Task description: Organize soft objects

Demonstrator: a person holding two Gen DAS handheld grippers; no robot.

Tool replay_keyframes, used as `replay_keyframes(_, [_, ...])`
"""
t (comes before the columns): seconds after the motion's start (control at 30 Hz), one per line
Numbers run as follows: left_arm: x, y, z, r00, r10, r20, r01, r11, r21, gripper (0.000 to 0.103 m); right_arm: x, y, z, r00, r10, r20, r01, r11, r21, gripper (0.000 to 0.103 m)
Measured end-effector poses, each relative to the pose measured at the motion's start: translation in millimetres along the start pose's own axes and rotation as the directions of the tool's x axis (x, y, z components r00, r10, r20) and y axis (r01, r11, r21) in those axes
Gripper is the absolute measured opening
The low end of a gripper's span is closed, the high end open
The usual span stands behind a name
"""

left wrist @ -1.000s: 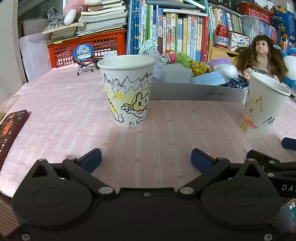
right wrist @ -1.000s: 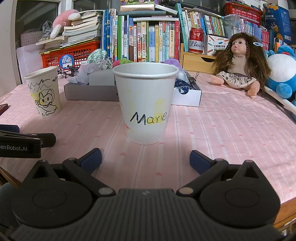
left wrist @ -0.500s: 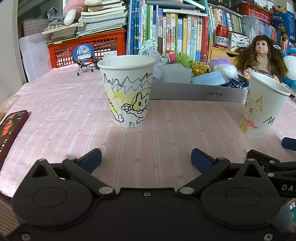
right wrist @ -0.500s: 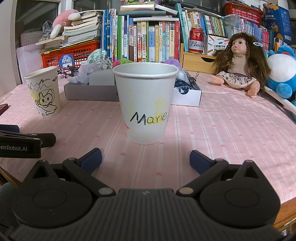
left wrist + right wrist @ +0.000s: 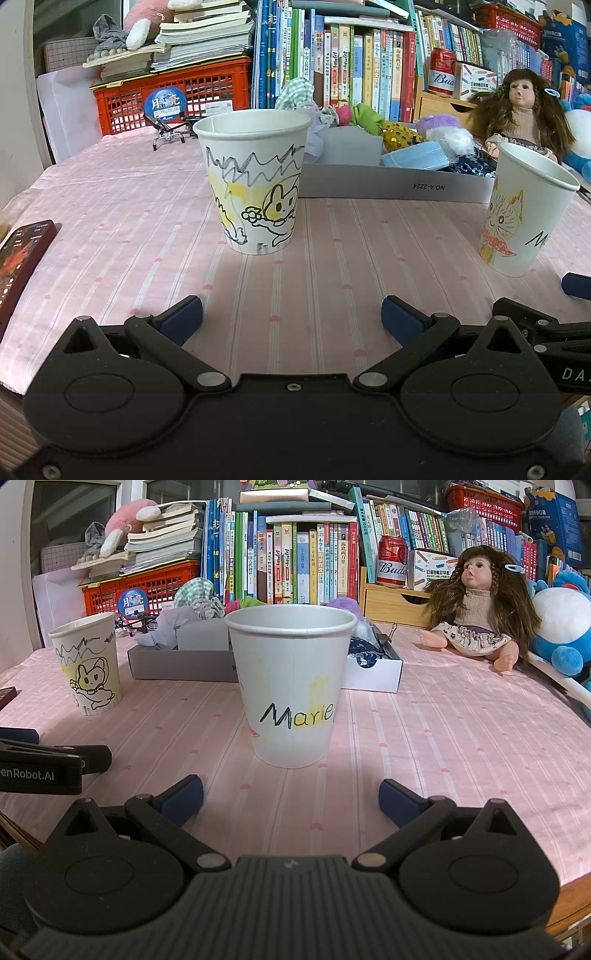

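A paper cup with a drawn rabbit (image 5: 255, 184) (image 5: 86, 664) stands on the pink tablecloth ahead of my left gripper (image 5: 291, 319), which is open and holds nothing. A second paper cup marked "Marie" (image 5: 291, 686) (image 5: 524, 210) stands just in front of my right gripper (image 5: 291, 799), also open with nothing in it. Behind both cups lies a shallow grey box (image 5: 391, 184) (image 5: 177, 664) with several soft items: a blue face mask (image 5: 415, 157), green cloth (image 5: 365, 118), purple and white fluff (image 5: 448, 131), checked fabric (image 5: 194, 592).
A doll (image 5: 476, 609) and a blue-white plush (image 5: 561, 627) sit at the right. Books, a red crate (image 5: 177, 99) and a beer can (image 5: 391, 561) line the back. A dark remote (image 5: 18, 258) lies at the left edge. The pink tablecloth (image 5: 443, 720) lies bare right of the box.
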State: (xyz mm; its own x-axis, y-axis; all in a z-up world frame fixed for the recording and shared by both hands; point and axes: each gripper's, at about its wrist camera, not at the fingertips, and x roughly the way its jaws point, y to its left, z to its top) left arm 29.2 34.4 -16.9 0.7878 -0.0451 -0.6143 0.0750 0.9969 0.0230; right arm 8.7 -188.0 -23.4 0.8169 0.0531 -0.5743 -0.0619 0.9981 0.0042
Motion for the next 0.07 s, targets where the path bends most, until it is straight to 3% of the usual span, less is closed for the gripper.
replay_keyframes(0.07, [0.0,-0.2,-0.1,1.0,0.0,-0.001,0.0,1.0,0.0,0.103,0.1,0.0,0.2,1.0,0.0,0.0,0.0,1.0,0.0,0.103])
